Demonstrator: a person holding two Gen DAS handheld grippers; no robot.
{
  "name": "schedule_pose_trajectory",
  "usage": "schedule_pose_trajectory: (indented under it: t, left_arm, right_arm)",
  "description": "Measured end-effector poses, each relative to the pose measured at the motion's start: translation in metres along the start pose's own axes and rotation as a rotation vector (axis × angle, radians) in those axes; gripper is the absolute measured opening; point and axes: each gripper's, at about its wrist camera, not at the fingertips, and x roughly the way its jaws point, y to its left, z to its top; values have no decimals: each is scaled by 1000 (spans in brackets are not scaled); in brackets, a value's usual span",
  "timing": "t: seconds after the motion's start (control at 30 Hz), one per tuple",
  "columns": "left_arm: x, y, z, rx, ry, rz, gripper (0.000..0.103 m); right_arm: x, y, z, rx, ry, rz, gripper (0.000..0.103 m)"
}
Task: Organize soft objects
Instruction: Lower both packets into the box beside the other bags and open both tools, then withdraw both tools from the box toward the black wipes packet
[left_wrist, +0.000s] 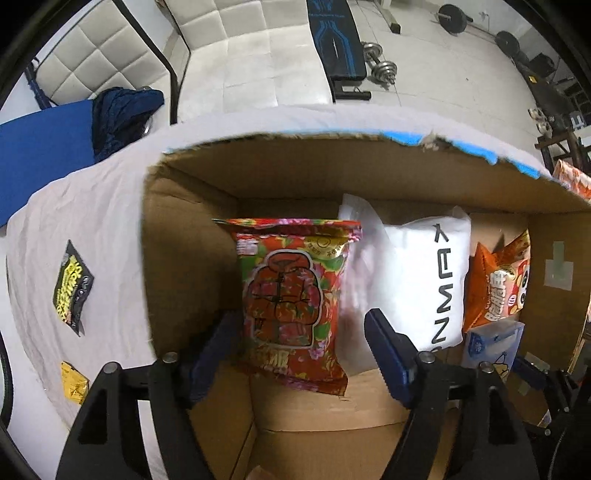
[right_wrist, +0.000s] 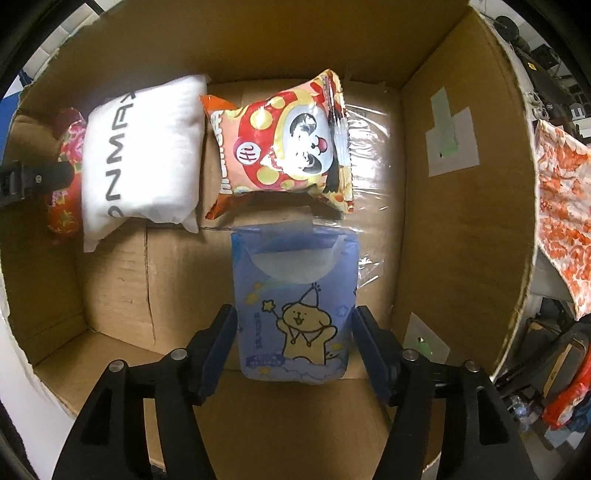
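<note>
Looking through the left wrist view, the left gripper (left_wrist: 299, 343) is seen part open around the red floral snack bag (left_wrist: 291, 299) in the cardboard box (left_wrist: 332, 166), pads clear; a tipping bag could be snagged on withdrawal. "NMAX" is read on the white pillow pack (left_wrist: 424, 280) beside it. Through the right wrist view, the right gripper (right_wrist: 291, 339) is seen part open astride the blue tissue pack (right_wrist: 295, 306), unheld.
</note>
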Motion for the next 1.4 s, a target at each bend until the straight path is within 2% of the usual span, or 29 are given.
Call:
schedule_pose_trajectory:
  t: [0.03,0.07,0.13,0.2,0.23,0.37,0.47,0.73,0.93,1.13,1.4]
  left_arm:
    - [-2,1,-1,0,-8,-1,73]
    - [-5,0,-3,2,-14,-3,79]
    - [-10,0,-7,9,-24,-9,83]
    - [-16,1,-13,12,-39,-12,86]
    - [-18,2,-17,9,-44,-14,92]
    - [-25,3,-33,0,-64,-34,94]
    - [-33,1,-49,-6,-84,-51,94]
    - [-66,-5,-88,-15,-168,-100,94]
    - [-103,-12,-125,-16,-253,-123,94]
    - [-142,-14,-162,-3,-357,-108,94]
    - [-174,-8,-199,-7,-413,-119,94]
  right_arm:
    - [-2,-1,-1,4,-4,3,67]
    - [-5,-2,-2,5,-7,4,68]
    - [-10,-3,-3,12,-16,4,73]
    - [-17,-5,-6,15,-24,10,83]
    - [-20,-5,-8,16,-29,14,86]
    - [-36,-2,-18,22,-60,22,93]
    - [-50,2,-21,23,-94,16,103]
    - [-78,-1,-38,40,-178,21,103]
    - [-112,2,-73,27,-247,18,103]
    - [-147,5,-114,9,-327,0,103]
    - [-191,7,-161,6,-410,6,103]
